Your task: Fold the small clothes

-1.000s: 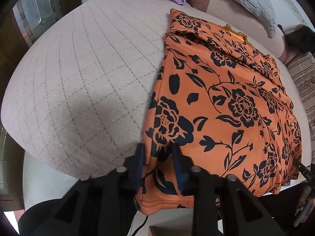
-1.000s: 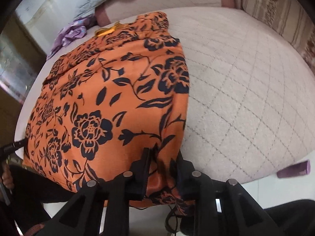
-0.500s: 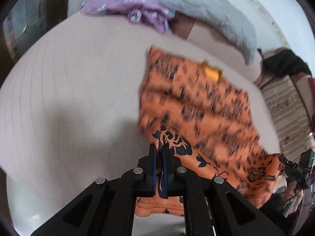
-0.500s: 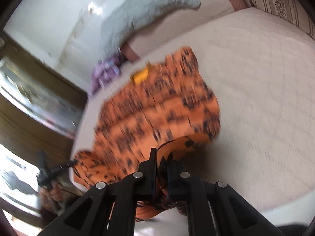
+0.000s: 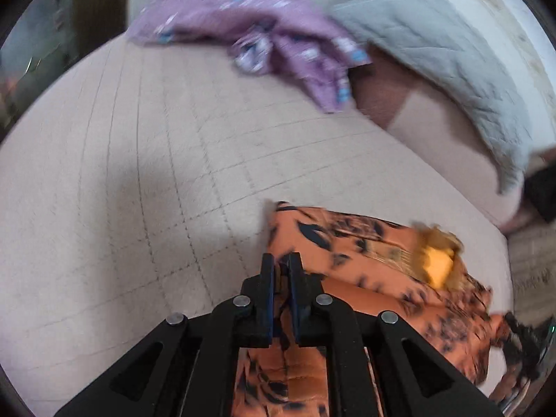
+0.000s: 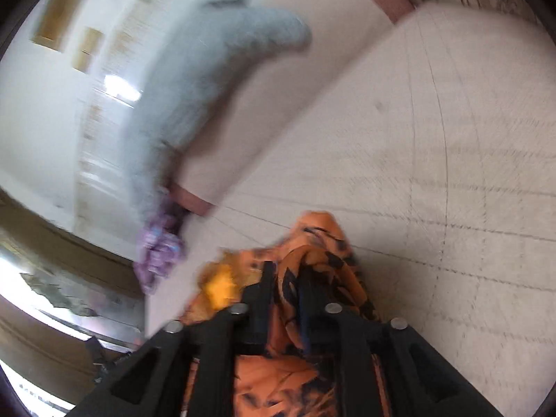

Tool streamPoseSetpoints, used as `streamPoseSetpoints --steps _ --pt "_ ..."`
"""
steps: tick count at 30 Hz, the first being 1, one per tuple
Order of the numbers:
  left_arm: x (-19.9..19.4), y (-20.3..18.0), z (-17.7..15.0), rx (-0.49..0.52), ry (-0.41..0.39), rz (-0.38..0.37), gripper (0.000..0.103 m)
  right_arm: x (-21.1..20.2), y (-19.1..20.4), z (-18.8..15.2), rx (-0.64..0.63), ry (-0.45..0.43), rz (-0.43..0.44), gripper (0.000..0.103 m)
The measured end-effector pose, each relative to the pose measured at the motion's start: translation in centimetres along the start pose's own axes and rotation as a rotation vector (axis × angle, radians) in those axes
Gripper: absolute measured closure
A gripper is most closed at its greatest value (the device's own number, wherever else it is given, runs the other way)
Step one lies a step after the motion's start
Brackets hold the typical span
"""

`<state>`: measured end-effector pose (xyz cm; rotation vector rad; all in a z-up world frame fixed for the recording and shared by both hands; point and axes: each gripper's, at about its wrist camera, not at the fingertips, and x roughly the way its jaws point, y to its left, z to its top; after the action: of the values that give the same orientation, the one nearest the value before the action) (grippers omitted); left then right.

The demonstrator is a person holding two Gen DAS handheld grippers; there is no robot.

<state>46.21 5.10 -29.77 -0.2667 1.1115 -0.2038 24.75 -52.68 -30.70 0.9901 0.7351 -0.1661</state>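
Note:
An orange garment with black flowers (image 5: pixel 365 243) lies on the quilted bed cover (image 5: pixel 139 156), its near half doubled over the far half. A yellow neck label (image 5: pixel 436 266) shows at the far edge. My left gripper (image 5: pixel 282 260) is shut on the garment's hem near its far left corner. In the right wrist view the garment (image 6: pixel 312 229) bunches up between the fingers of my right gripper (image 6: pixel 286 271). Those jaws are opening, and the cloth sits loose in the gap. The label (image 6: pixel 220 283) lies just left of that gripper.
A crumpled purple garment (image 5: pixel 264 31) lies at the far side of the bed, beside a grey quilted pillow (image 5: pixel 434 59). The pillow (image 6: pixel 215 69) rests against the white wall. The bed cover (image 6: pixel 434 139) stretches out to the right of the orange garment.
Both grippers shut on the near hem and carried it across the bed to the neck end, folding the garment in half. The right jaws have since parted.

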Motion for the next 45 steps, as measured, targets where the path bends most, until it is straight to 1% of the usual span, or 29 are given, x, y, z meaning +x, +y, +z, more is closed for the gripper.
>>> streamPoseSetpoints --steps 1,2,3,5,6,8,10,12,13,14,15,16,17,19,20,23,25,27,29,31,32,33,34,35,37,40,42,43,45 --pt "0.1 0.6 -0.5 -0.032 -0.025 -0.018 0.092 0.9 -0.3 0.1 0.005 0.013 -0.012 0.043" --pt "-0.4 0.8 -0.9 -0.046 -0.058 -0.035 0.089 1.3 -0.5 0.1 0.017 0.014 0.009 0.028" --pt "-1.0 1.0 -1.3 -0.053 -0.09 -0.045 0.081 1.1 -0.4 0.1 0.03 0.002 0.032 0.025" --pt "-3.2 1.1 -2.3 -0.074 -0.172 0.003 0.066 0.0 0.1 0.2 0.027 -0.042 0.073 0.022" --pt "-4.1 1.0 -2.5 -0.08 -0.195 0.04 0.064 -0.6 0.4 0.1 0.017 -0.057 0.09 0.022" --pt "-6.9 0.2 -2.9 -0.058 -0.248 0.035 0.061 -2.1 1.2 -0.2 -0.001 -0.087 0.112 0.022" --pt "-8.8 -0.6 -4.0 -0.027 -0.272 0.072 0.05 -2.9 2.3 -1.1 -0.034 -0.06 0.087 0.022" --pt "-9.0 -1.9 -5.7 0.073 -0.24 0.12 0.049 -3.1 3.2 -2.4 -0.077 -0.027 0.045 0.024" --pt "-8.6 -2.3 -6.2 0.105 -0.211 0.127 0.049 -3.1 4.0 -3.5 -0.113 -0.001 0.021 0.031" --pt "-7.5 -3.0 -7.1 0.155 -0.148 0.131 0.054 -2.8 4.6 -4.3 -0.147 0.03 0.012 0.048" --pt "-6.3 -3.7 -8.1 0.205 -0.076 0.108 0.071 -2.2 5.2 -5.1 -0.188 0.072 0.002 0.057" --pt "-5.3 -4.1 -8.7 0.239 -0.016 0.071 0.081 -0.9 6.4 -6.4 -0.249 0.14 -0.021 0.075" --pt "-4.4 -4.7 -9.0 0.264 0.032 0.042 0.091 -0.1 6.9 -7.3 -0.284 0.186 -0.036 0.077" --pt "-2.9 -6.0 -10.0 0.33 0.094 0.003 0.093 2.8 8.3 -10.1 -0.372 0.313 -0.074 0.085" --pt "-2.5 -6.6 -10.0 0.357 0.102 0.007 0.094 3.6 8.7 -11.1 -0.396 0.347 -0.094 0.085" --pt "-1.0 -7.9 -9.0 0.402 0.128 -0.011 0.094 7.0 10.5 -12.2 -0.465 0.384 -0.142 0.085" --pt "0.2 -8.0 -7.0 0.361 0.112 -0.039 0.094 8.9 11.7 -10.8 -0.456 0.351 -0.133 0.085" --pt "0.7 -7.7 -5.4 0.327 0.069 -0.064 0.094 9.8 12.2 -9.2 -0.433 0.275 -0.109 0.085" --pt "0.3 -7.6 -3.6 0.286 -0.027 -0.076 0.094 10.4 12.5 -7.3 -0.388 0.153 -0.082 0.085" --pt "-1.1 -7.3 -2.5 0.256 -0.161 -0.051 0.092 10.1 12.4 -5.6 -0.311 0.016 -0.025 0.082" --pt "-1.7 -6.9 -2.3 0.238 -0.203 -0.051 0.083 9.9 12.3 -4.9 -0.267 -0.051 0.008 0.081" --pt "-2.2 -6.5 -2.1 0.214 -0.235 -0.063 0.07 9.8 12.3 -4.5 -0.25 -0.076 0.026 0.081" --pt "-2.1 -6.0 -1.7 0.205 -0.233 -0.058 0.063 9.9 12.7 -4.2 -0.248 -0.082 0.035 0.081" --pt "-1.9 -5.8 -1.7 0.207 -0.215 -0.029 0.06 9.9 13.0 -4.1 -0.26 -0.078 0.033 0.081" --pt "-1.2 -5.6 -1.7 0.226 -0.155 0.059 0.06 9.9 13.4 -4.5 -0.282 -0.043 0.038 0.081" --pt "-2.1 -5.2 -2.2 0.226 -0.175 0.087 0.06 9.2 14.1 -5.9 -0.322 0.057 0.105 0.081" --pt "-2.6 -5.4 -2.5 0.24 -0.192 0.11 0.06 9.1 16.1 -7.9 -0.406 0.136 0.179 0.081" --pt "-2.9 -5.3 -2.7 0.24 -0.197 0.104 0.06 9.9 17.6 -9.6 -0.465 0.234 0.21 0.081" --pt "-3.0 -5.0 -2.8 0.233 -0.188 0.085 0.06 12.0 19.0 -12.3 -0.535 0.362 0.209 0.081"
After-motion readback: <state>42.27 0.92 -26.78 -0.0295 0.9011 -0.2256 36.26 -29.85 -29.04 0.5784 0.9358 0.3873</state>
